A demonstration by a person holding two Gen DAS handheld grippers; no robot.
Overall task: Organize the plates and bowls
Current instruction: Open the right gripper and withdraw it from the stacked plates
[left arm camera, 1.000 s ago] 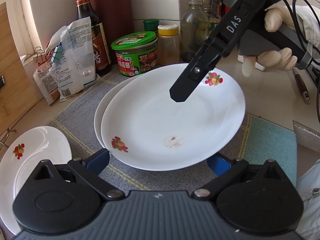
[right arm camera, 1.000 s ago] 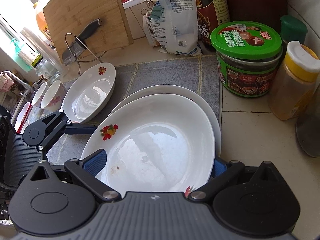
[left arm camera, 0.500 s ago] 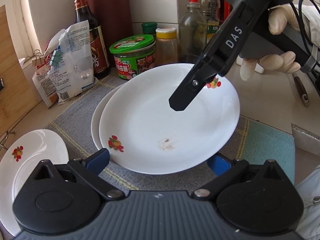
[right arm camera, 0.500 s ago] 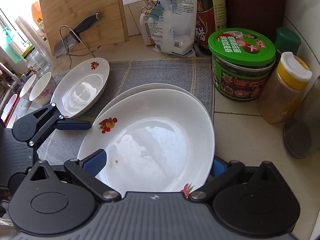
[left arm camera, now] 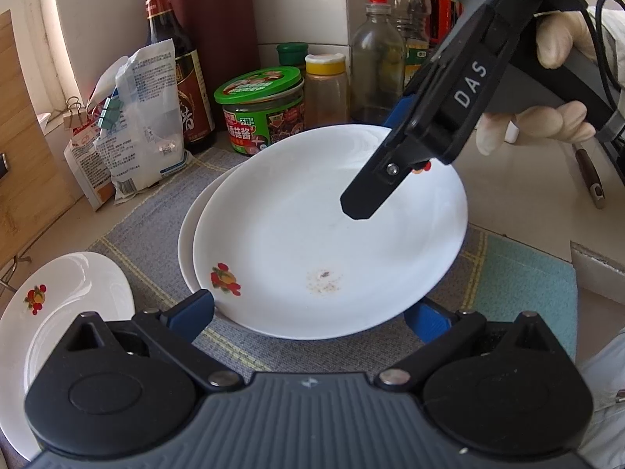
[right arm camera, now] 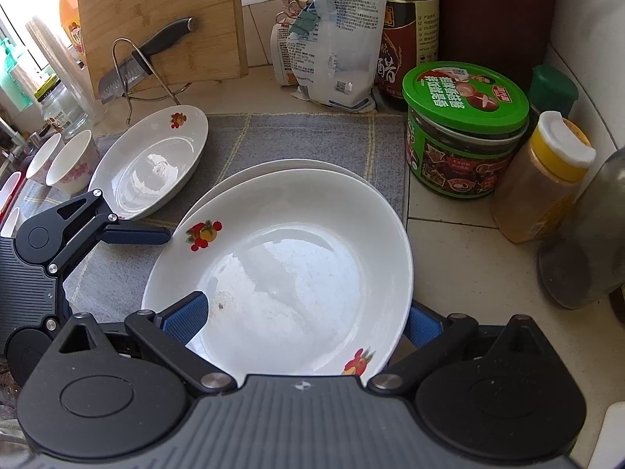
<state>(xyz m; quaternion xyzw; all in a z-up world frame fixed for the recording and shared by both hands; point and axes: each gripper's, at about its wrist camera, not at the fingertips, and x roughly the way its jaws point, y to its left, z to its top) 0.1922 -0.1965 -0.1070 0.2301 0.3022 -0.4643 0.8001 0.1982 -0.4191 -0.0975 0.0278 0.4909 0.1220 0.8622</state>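
The stacking looks partly done. Low in the middle of both views, a top plate (right arm camera: 297, 273) with fruit prints sits on a second plate (right arm camera: 273, 168), whose rim shows just behind it, both on the grey mat (right arm camera: 312, 136) on the table (right arm camera: 461, 258).

The right hand-held gripper (right arm camera: 300, 318) reaches over the near rim of that top plate. Its blue fingers stand wide apart, one over the plate's inside at lower left, the other outside the rim at lower right. It looks open, clamped on nothing, though whether a pad touches the plate I cannot tell.

The left hand-held gripper (left arm camera: 312, 312) is also spread wide and holds nothing; its fingers sit either side of the near edge of the stack, at the bottom of its own view.

Left to do, by my reading: a third plate (right arm camera: 156, 160) lies alone at centre left, apart from the stack, and further off at the left edge stand two small bowls (right arm camera: 74, 164). These likely still need gathering.
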